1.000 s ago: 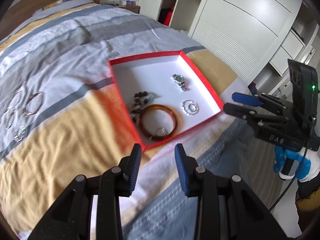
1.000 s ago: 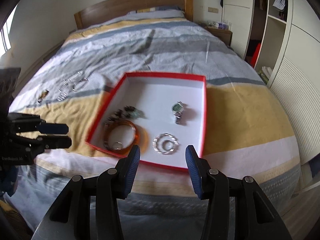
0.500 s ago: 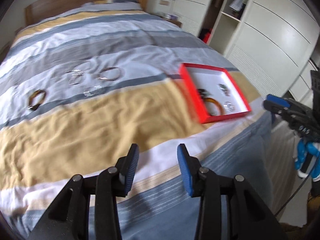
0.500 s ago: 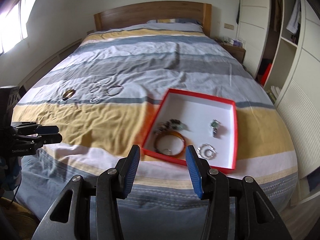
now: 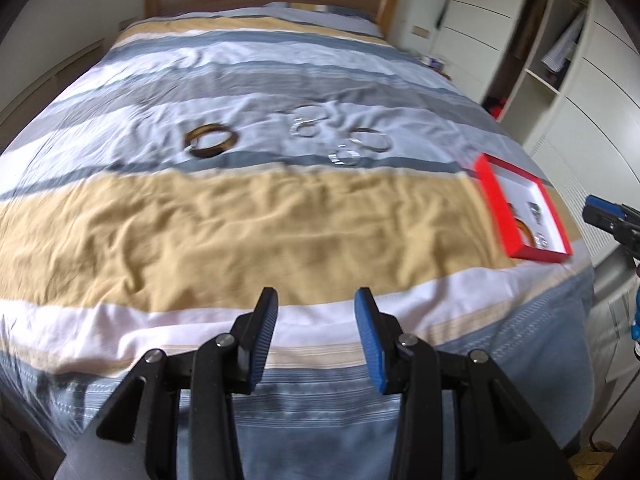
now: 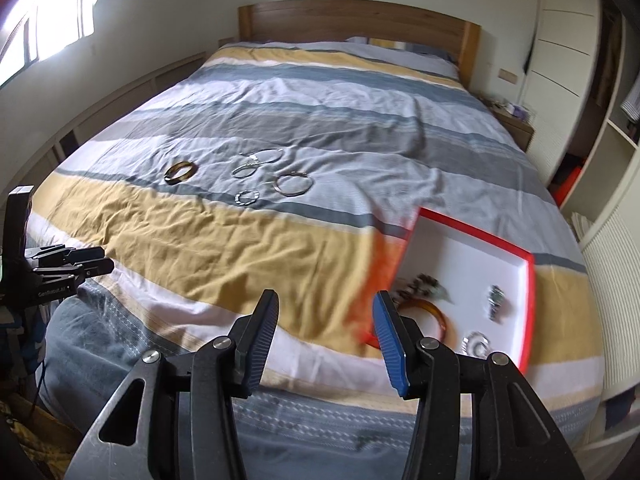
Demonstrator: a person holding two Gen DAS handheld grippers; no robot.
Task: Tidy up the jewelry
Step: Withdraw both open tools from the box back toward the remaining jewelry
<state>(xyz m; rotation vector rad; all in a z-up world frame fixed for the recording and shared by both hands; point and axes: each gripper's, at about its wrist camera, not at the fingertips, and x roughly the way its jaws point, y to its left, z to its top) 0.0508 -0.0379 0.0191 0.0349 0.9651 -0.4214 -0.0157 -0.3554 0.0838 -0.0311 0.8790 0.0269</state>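
Neither gripper holds anything. My left gripper (image 5: 316,304) is open above the foot of the striped bed. My right gripper (image 6: 326,304) is open too, near the lower left corner of the red box (image 6: 476,232). The box (image 5: 520,216) has a white floor holding an amber bangle (image 6: 436,316), a dark bead bracelet (image 6: 420,284), a watch (image 6: 495,300) and a silver piece (image 6: 476,342). Loose on the duvet further up lie a brown bangle (image 5: 211,141) and several silver bangles (image 5: 370,141). These also show in the right wrist view, the brown bangle (image 6: 181,172) and the silver bangles (image 6: 294,185).
The wooden headboard (image 6: 352,16) closes the far end of the bed. White wardrobes and open shelves (image 5: 560,60) line the right side. A nightstand (image 6: 516,124) stands beside the bed. The window (image 6: 52,12) is at the upper left.
Both views have swung left and pulled back from the red box, which now sits at the right. The loose bangles have come into the middle. The left jaws stand slightly wider.
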